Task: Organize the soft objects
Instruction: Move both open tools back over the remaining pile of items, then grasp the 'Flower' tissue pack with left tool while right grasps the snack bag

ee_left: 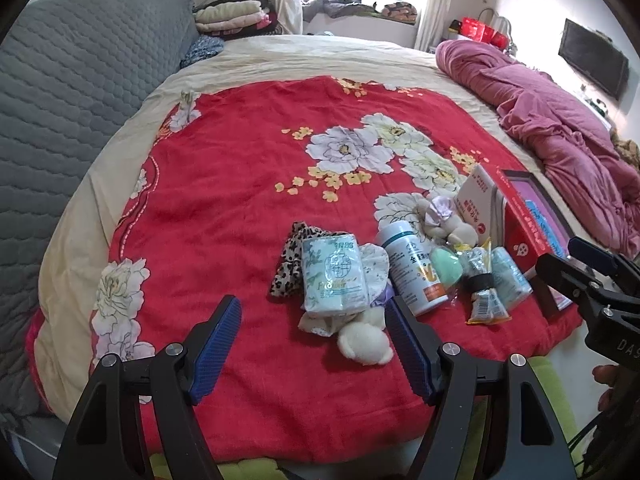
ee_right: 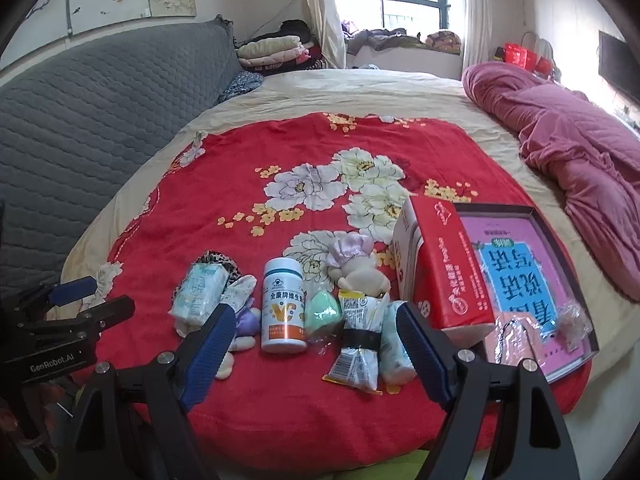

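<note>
A pile of small items lies on the red floral blanket [ee_left: 240, 184]. A tissue pack [ee_left: 334, 276] lies on a leopard-print cloth [ee_left: 290, 264] and a white plush toy [ee_left: 362, 340]. Beside them are a white bottle [ee_left: 412, 268], a green sponge [ee_left: 444, 266], a taped snack bundle [ee_left: 484, 292], a pale blue pack [ee_left: 510, 276] and a small plush doll [ee_left: 444, 220]. My left gripper [ee_left: 314, 316] is open, just short of the tissue pack. My right gripper [ee_right: 316, 320] is open, over the bottle [ee_right: 284, 308] and snack bundle [ee_right: 360, 344].
A red-and-white box [ee_right: 440, 272] and a tray with a pink book [ee_right: 528, 280] lie at the right. A crumpled pink quilt [ee_right: 568, 140] fills the far right of the bed. A grey quilted headboard [ee_left: 68, 100] runs along the left. Folded clothes [ee_left: 236, 14] sit behind.
</note>
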Available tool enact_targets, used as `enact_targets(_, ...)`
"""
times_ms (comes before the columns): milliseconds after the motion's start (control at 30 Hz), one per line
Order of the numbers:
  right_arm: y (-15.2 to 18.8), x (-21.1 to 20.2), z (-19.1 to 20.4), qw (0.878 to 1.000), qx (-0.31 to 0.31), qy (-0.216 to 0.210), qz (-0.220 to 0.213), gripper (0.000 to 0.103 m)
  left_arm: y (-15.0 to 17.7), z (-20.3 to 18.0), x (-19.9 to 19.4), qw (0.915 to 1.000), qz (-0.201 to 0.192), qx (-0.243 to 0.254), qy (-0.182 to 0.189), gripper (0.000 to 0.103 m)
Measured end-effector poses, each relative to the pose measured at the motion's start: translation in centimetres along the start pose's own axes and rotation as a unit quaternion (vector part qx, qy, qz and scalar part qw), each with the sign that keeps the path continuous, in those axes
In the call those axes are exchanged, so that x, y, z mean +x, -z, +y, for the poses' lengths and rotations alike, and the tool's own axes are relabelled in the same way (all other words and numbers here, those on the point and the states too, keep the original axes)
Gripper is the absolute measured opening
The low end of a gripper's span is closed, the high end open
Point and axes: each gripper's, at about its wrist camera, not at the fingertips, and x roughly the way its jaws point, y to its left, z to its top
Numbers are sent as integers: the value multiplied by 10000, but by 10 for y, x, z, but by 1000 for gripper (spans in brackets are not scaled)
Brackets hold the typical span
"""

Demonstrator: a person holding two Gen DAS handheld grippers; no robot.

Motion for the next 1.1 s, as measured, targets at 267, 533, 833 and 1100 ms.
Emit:
enact_targets(267, 9, 11, -3, 9999, 67, 53, 89, 82, 5, 1, 14, 9999, 154, -40, 57, 75)
enact_targets(533, 21, 27, -8, 9995, 175, 106, 228, 82, 11, 5, 34, 9994, 330, -94, -7, 75)
enact_targets(833, 36, 54, -17, 9977, 446, 91, 504, 82, 18, 11, 57, 9982, 562, -201, -34, 75)
enact_targets(1100, 43, 69, -18, 9964, 508, 277, 617, 82, 13, 13, 74, 9975, 640, -286, 88, 75)
